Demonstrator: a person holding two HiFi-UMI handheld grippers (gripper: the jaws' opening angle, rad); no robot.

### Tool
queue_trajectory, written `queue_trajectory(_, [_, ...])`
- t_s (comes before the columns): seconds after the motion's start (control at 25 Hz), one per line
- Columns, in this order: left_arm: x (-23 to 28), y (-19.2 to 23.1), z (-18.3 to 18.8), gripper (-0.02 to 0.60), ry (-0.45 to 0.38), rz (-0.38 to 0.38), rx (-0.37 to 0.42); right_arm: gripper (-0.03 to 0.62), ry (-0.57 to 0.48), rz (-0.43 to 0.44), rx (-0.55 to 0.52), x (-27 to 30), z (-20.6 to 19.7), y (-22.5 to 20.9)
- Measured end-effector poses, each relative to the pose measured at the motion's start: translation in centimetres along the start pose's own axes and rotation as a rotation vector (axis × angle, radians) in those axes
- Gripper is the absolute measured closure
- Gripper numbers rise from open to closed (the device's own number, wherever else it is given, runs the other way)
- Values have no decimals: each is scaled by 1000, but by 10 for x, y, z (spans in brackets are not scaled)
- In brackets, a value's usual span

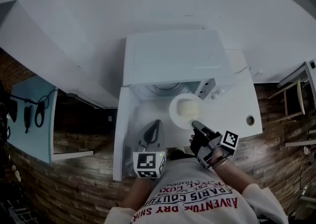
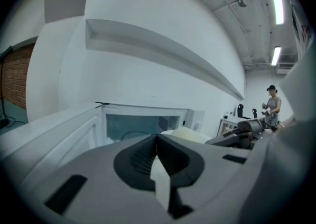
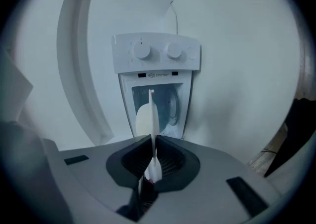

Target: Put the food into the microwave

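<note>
The right tongs (image 1: 193,123) are clenching the near rim of a white plate (image 1: 174,114). In the right gripper view their dark, ribbed pads (image 3: 165,161) are pinching that rim (image 3: 151,112), which is showing edge-on as a thin, hard white blade. The left tongs (image 1: 157,122) are clenched on nothing, with their ribbed faces meeting at the tip, and are hovering just beside the plate on the door side.

The food (image 1: 186,106) is sitting on the plate as a pale, smooth, rounded lump, like a bun or a ball of dough. Plate and food are standing at the mouth of the microwave (image 1: 170,57), just in front of the opening and not yet inside. I cannot tell whether the plate's underside is touching anything.

By my reading the task is running about halfway. The door (image 1: 122,139) is already standing wide open to the left and the food is being held at the cavity (image 1: 165,89). Sliding the plate in, setting it down and letting go of the rim are looking like the steps left.

The microwave is a boxy, smooth white shell. Its front panel is carrying two round knobs (image 3: 142,50), and something circular is showing inside. The worktop (image 1: 237,104) is flat, plain and white.
</note>
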State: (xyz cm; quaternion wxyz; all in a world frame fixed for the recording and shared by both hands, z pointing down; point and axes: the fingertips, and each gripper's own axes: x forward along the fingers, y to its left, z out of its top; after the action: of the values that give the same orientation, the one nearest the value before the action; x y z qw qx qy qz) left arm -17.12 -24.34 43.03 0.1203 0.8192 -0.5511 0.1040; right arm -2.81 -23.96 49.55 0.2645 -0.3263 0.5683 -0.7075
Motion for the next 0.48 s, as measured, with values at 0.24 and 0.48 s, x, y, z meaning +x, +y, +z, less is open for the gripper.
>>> queue_trajectory(0.24, [30,2,-8,574,28,41,-23,568,54,10,-27,26,24,-4])
queue_trajectory(0.48, [55,4,-20,575,39,63,-23,568,39,47,-61,54,47,-16])
